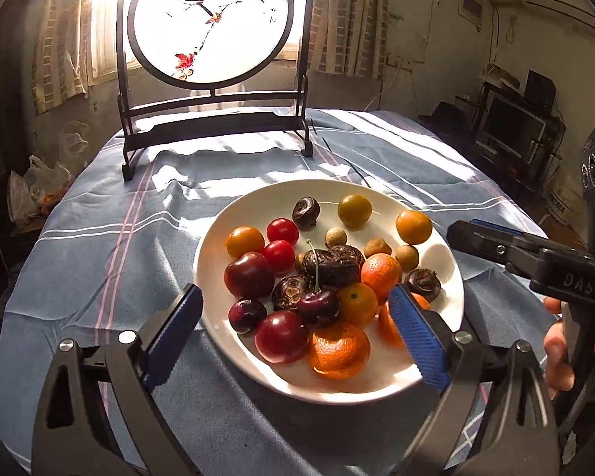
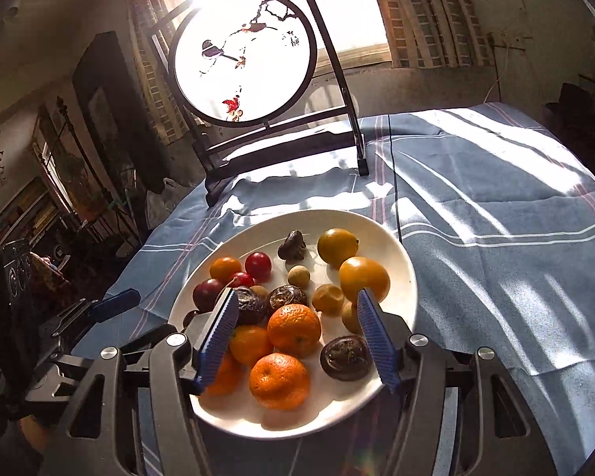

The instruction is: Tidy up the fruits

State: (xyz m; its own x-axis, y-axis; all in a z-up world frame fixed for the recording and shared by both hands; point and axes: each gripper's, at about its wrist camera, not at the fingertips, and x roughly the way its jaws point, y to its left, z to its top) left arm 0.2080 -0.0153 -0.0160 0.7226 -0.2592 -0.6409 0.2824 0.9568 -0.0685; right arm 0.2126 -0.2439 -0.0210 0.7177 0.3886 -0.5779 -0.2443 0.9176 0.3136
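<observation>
Fruit on white plate (image 1: 218, 238) below/between fingers of L gripper (image 1: 293, 317) & R gripper (image 2: 297, 335); both released, gripping nothing. Blue striped cloth (image 2: 496, 238) underneath; round bird screen (image 1: 212, 20) beyond fingertips, sunlit window behind.

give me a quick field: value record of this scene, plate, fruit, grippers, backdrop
surface: table under a blue striped cloth
plate: white plate, holding all the fruit in view
fruit: mandarins, dark cherries with a stemmed one, red cherry tomatoes, yellow-orange round fruits, small tan longans, dark wrinkled fruits
left gripper: open, nothing between the pads, above the plate's near edge
right gripper: open, holding nothing, over the mandarins
backdrop: round bird-painting screen on a dark stand, in front of a sunlit window
</observation>
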